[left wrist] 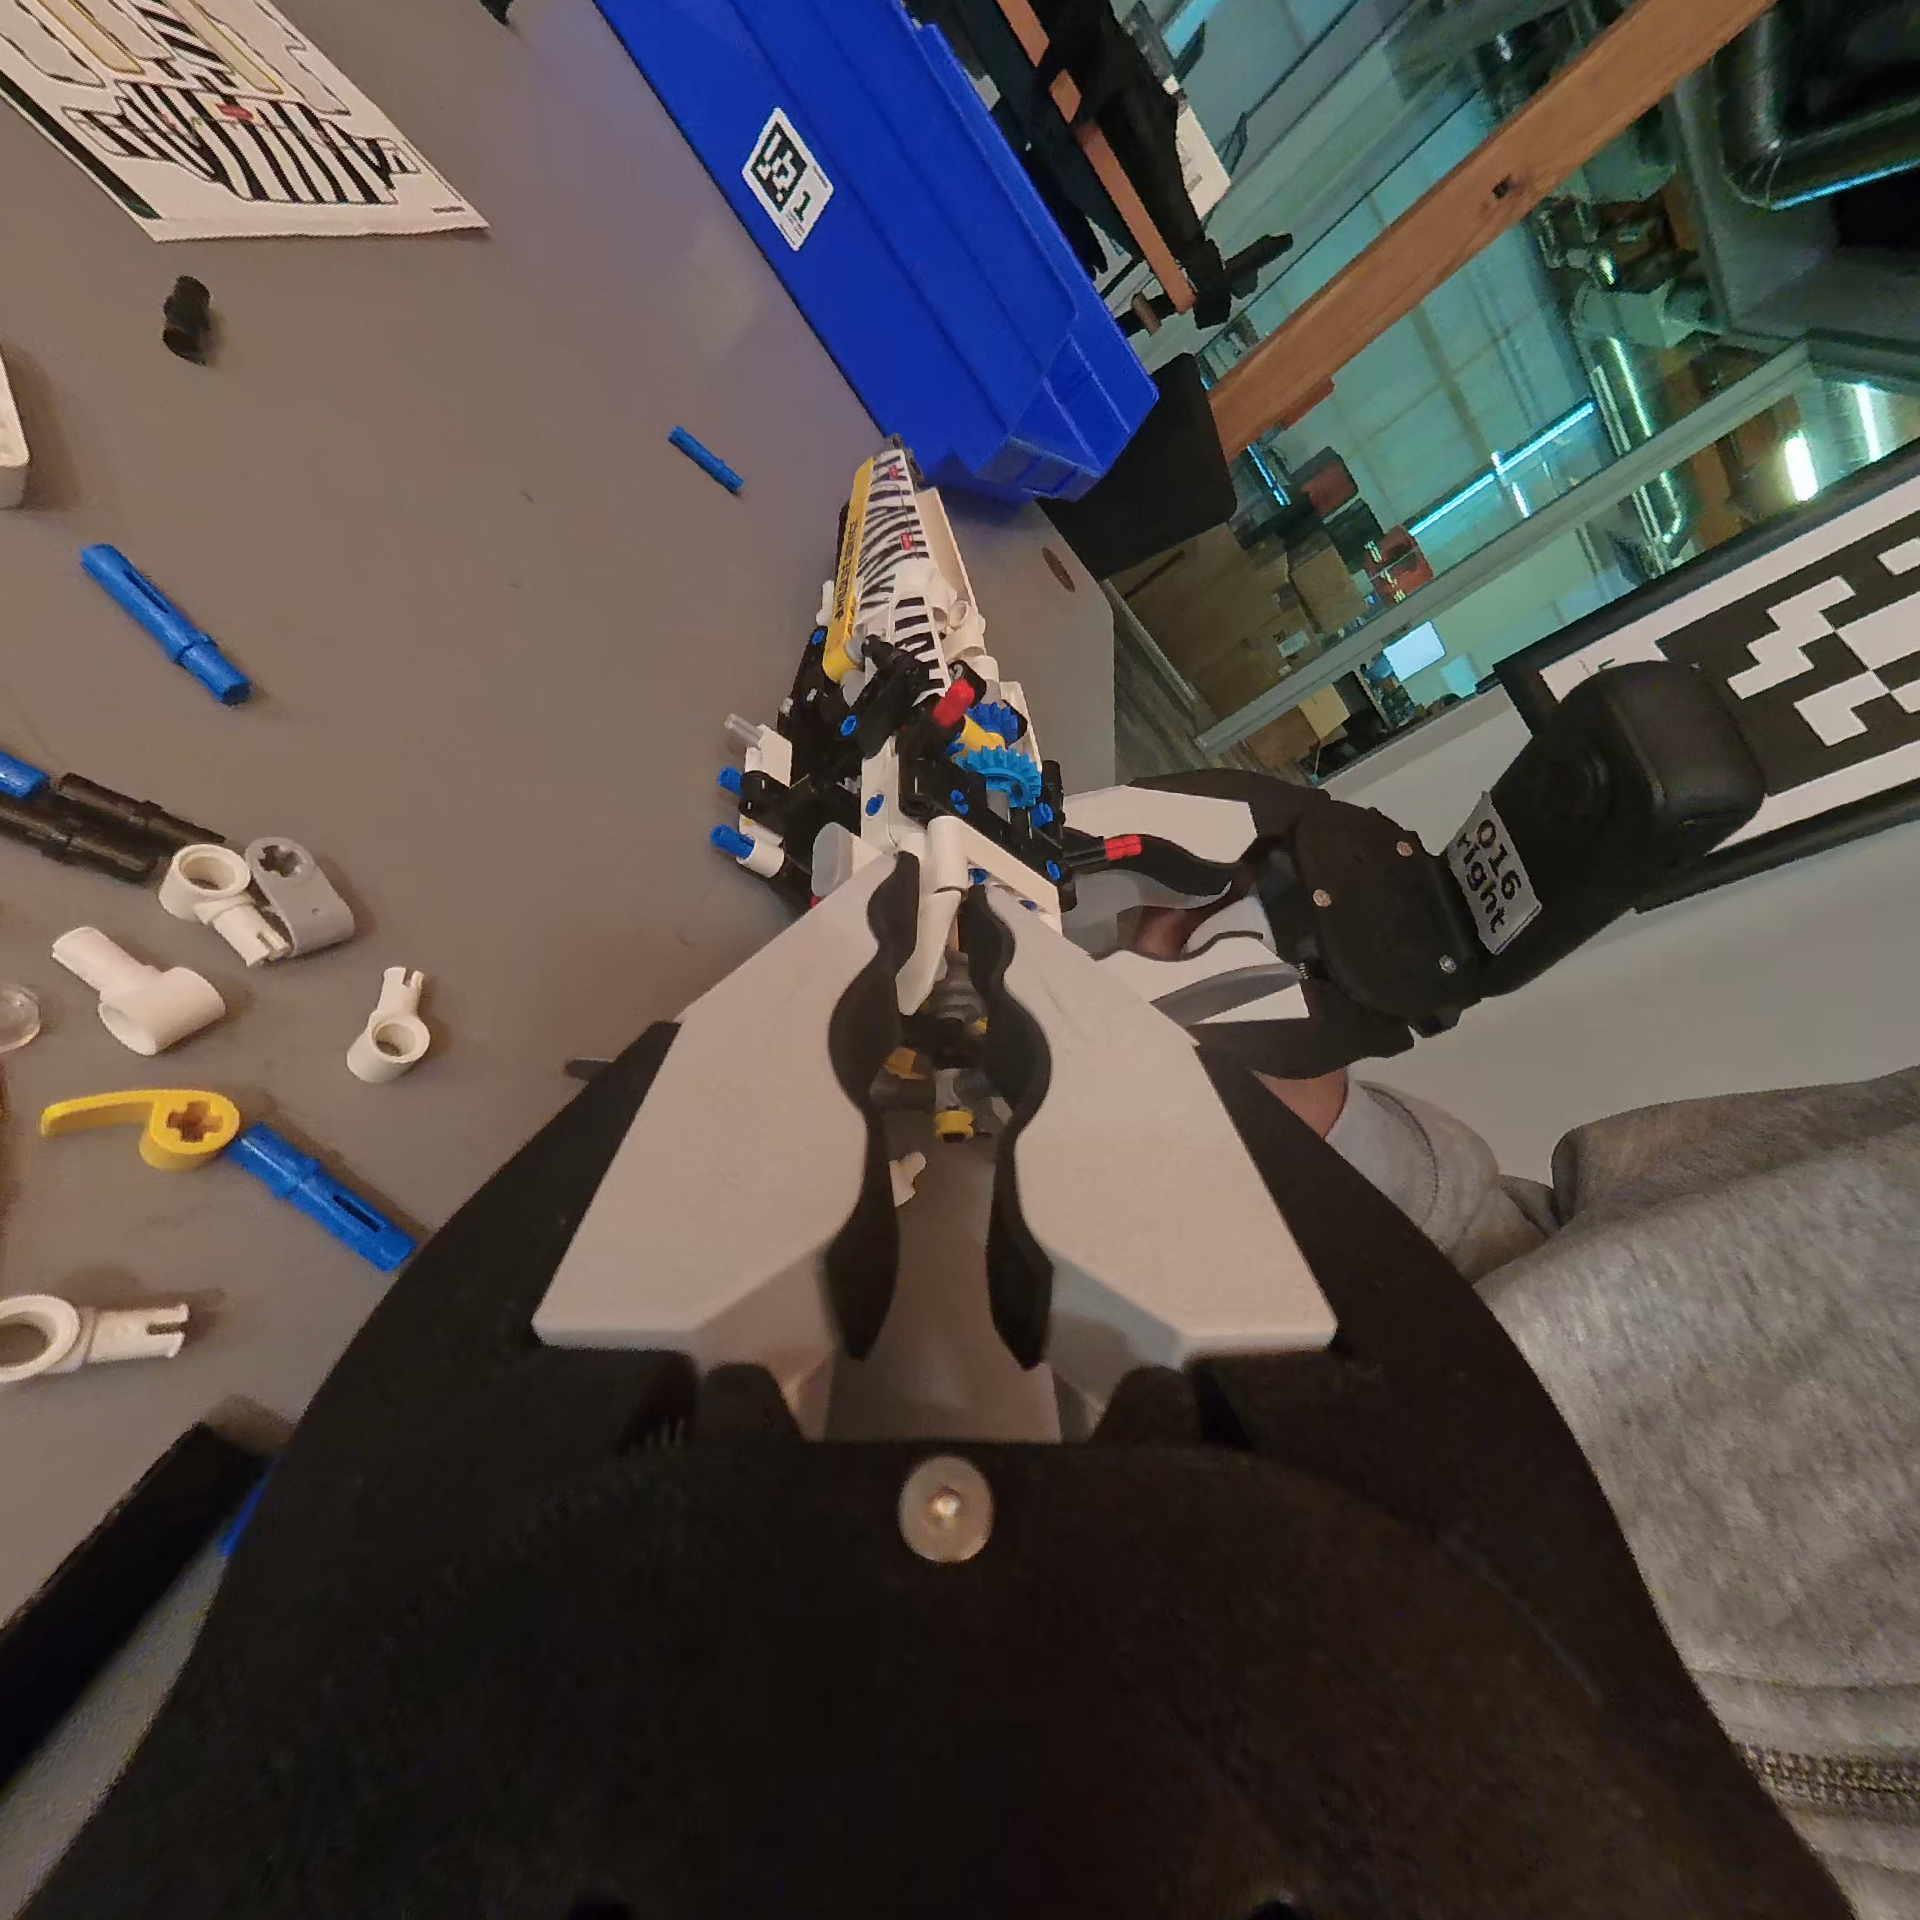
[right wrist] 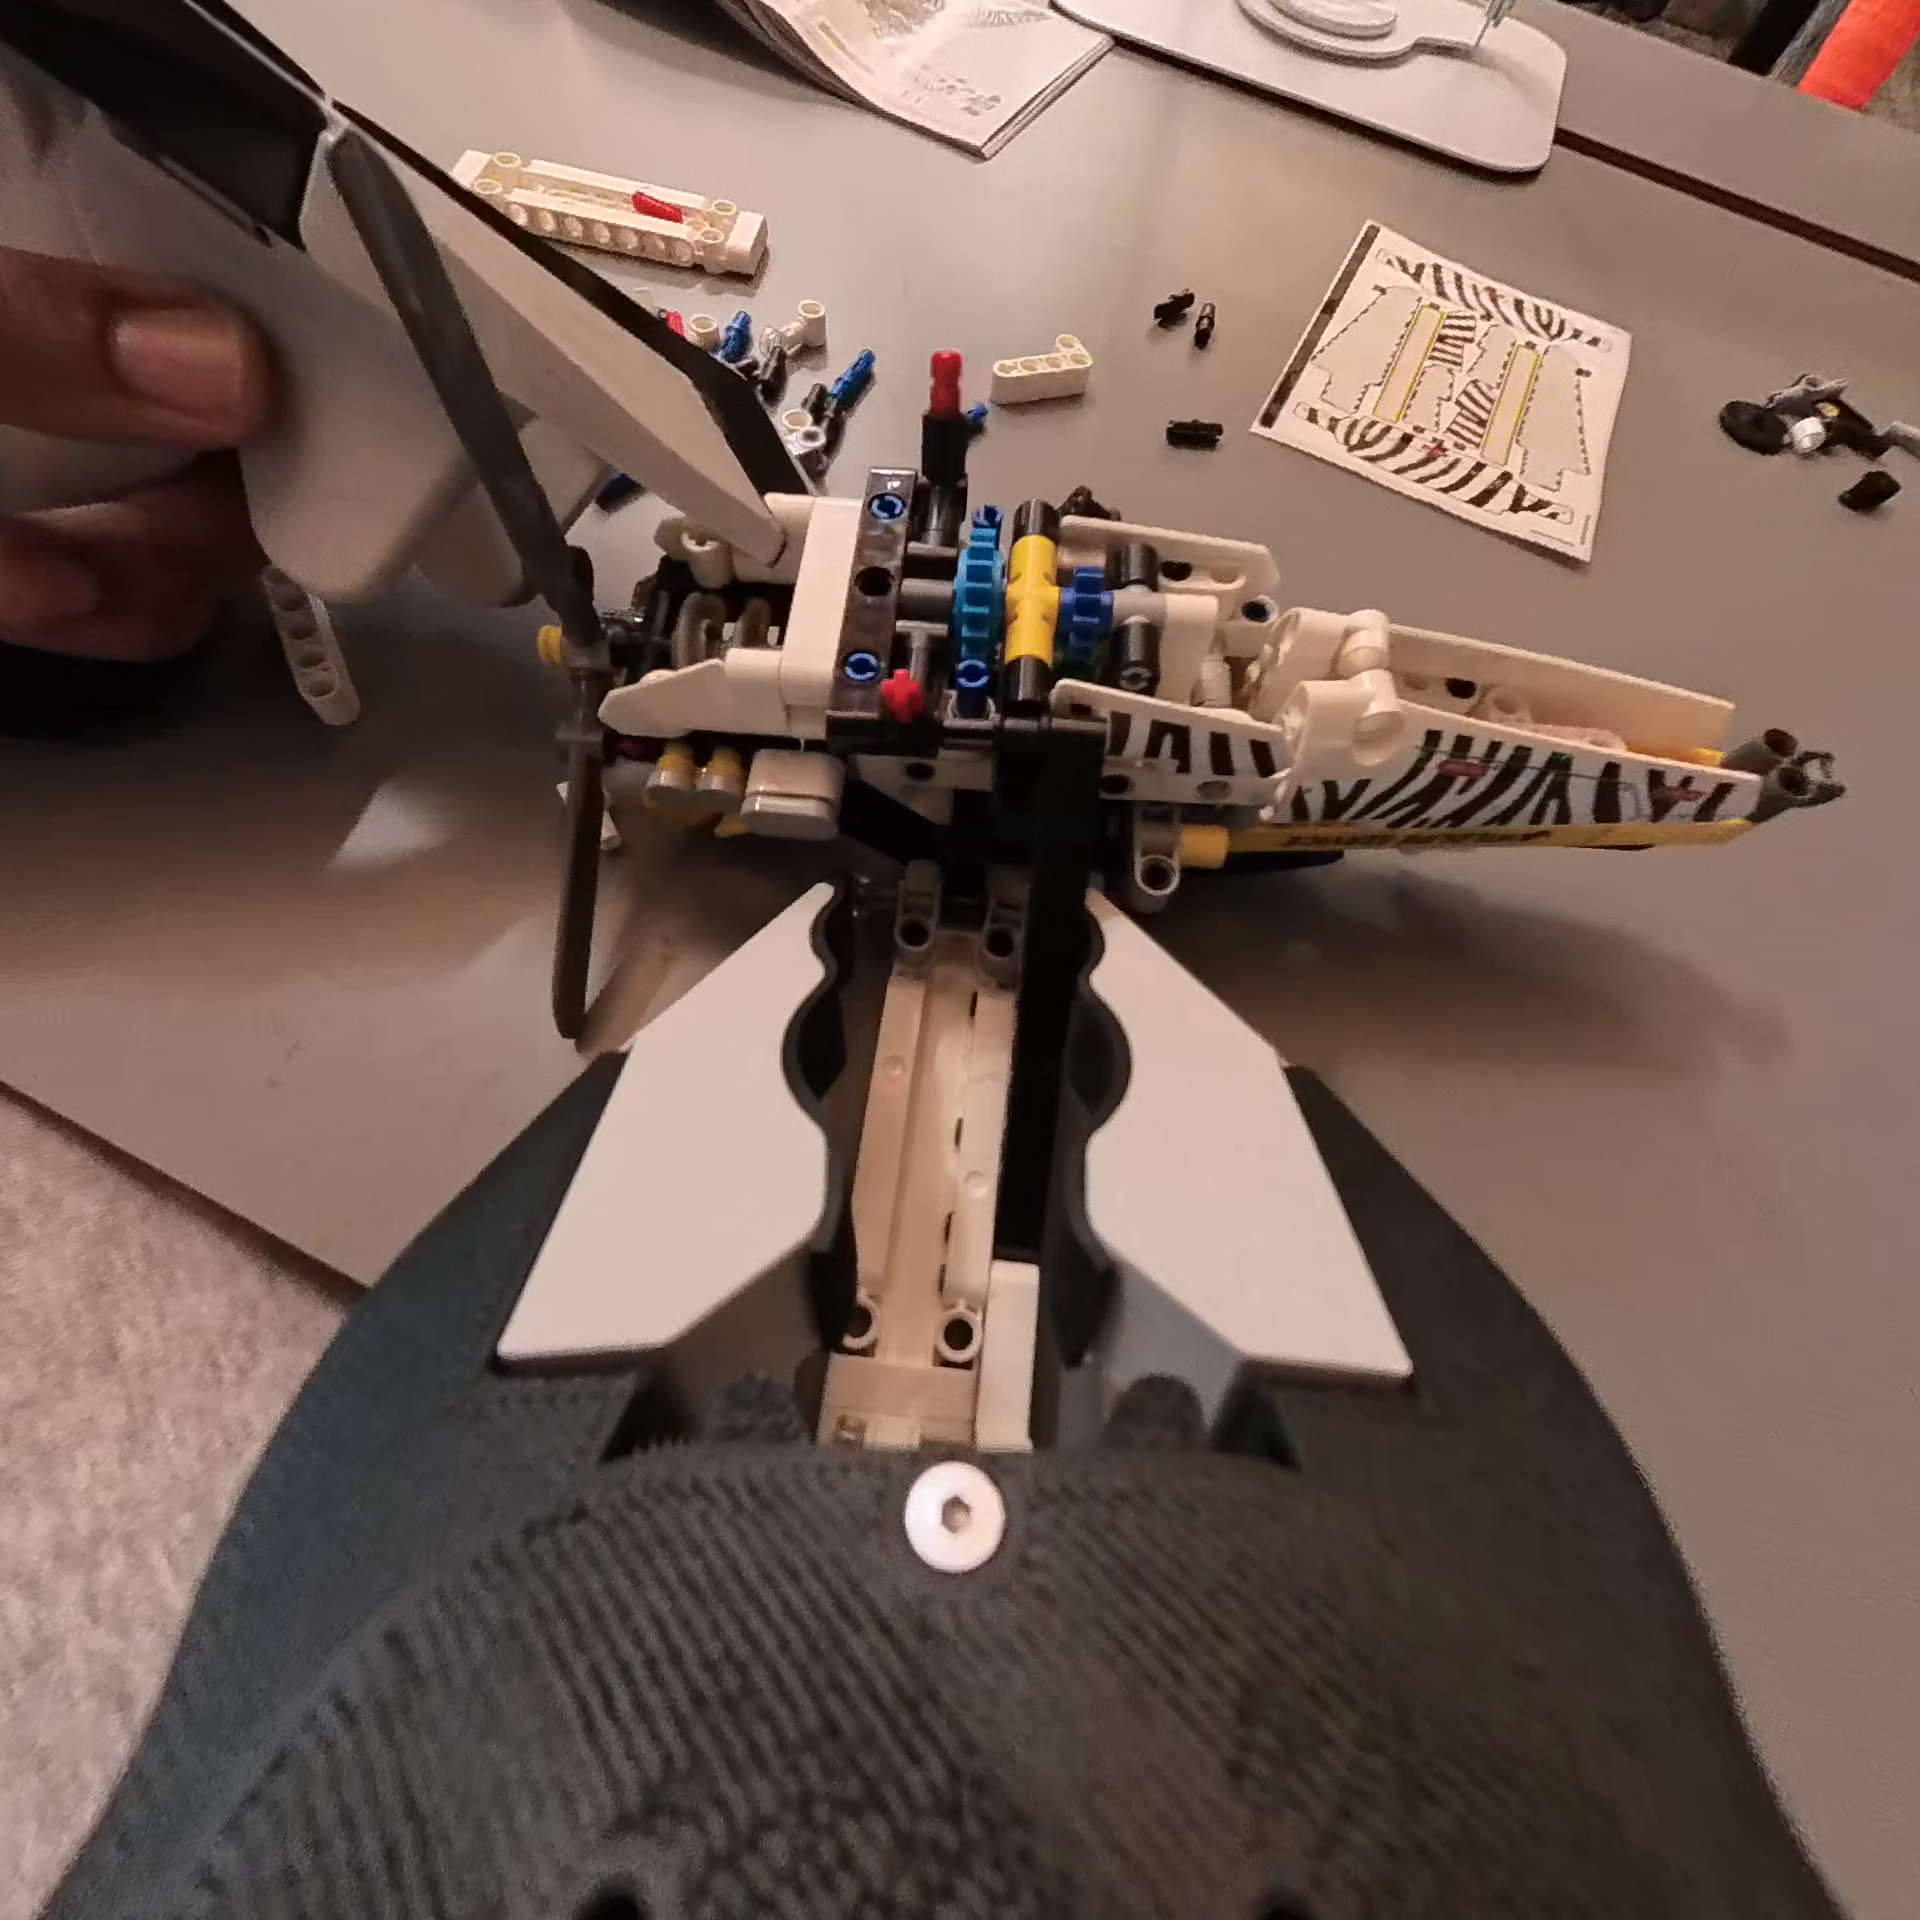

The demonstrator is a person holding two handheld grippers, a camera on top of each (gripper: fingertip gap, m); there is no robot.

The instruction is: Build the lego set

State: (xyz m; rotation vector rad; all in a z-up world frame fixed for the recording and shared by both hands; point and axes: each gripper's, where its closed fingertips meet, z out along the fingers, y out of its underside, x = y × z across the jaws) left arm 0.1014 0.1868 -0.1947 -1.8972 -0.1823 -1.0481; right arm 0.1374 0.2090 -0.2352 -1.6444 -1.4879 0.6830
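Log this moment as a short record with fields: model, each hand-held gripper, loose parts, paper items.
model: partly built lego model, zebra-striped white panels, blue gears at its middle, over the grey table
left hand-held gripper: shut on the model's end
right hand-held gripper: shut on a white and black section of the model's side
loose parts: blue pins, white connectors, yellow piece
paper items: sticker sheet, booklet
bin: blue bin, far table edge

Grey table fills the scene; pale carpet near left. Far right: glass partition with teal light, wooden beam, stacked cardboard boxes.
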